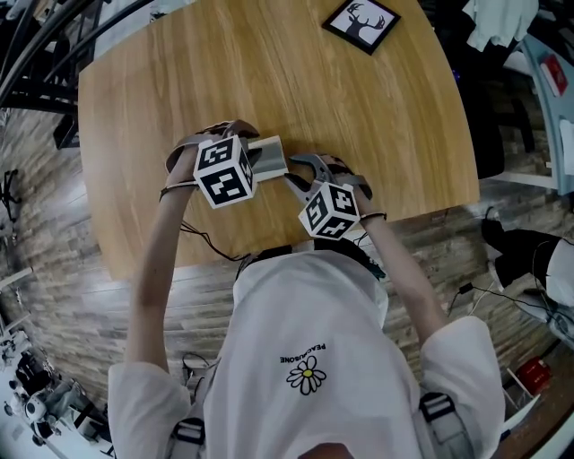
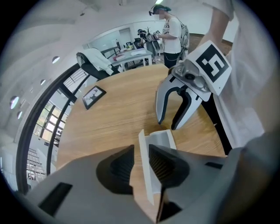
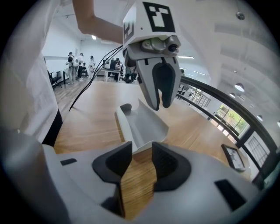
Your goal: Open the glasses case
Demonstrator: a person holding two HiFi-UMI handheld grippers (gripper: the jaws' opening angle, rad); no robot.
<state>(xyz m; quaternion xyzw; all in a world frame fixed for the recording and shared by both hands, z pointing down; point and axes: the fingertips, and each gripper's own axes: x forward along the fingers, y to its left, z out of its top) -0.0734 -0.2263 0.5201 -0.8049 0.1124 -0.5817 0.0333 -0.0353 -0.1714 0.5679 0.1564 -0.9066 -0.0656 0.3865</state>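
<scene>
glasses case (image 1: 267, 154) sits by the near edge of the table (image 1: 269, 72), between both grippers. left gripper (image 2: 141, 164) half open, raised lid (image 2: 145, 175) loose between its pads, not pinched. right gripper (image 3: 141, 162) wide, empty, case's end at its tips. risk: the unheld lid flops shut, or a nudge skids the unbraced case.

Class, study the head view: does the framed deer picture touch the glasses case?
No: the framed deer picture lies near the far edge of the table, with bare wood between it and the glasses case.
</scene>
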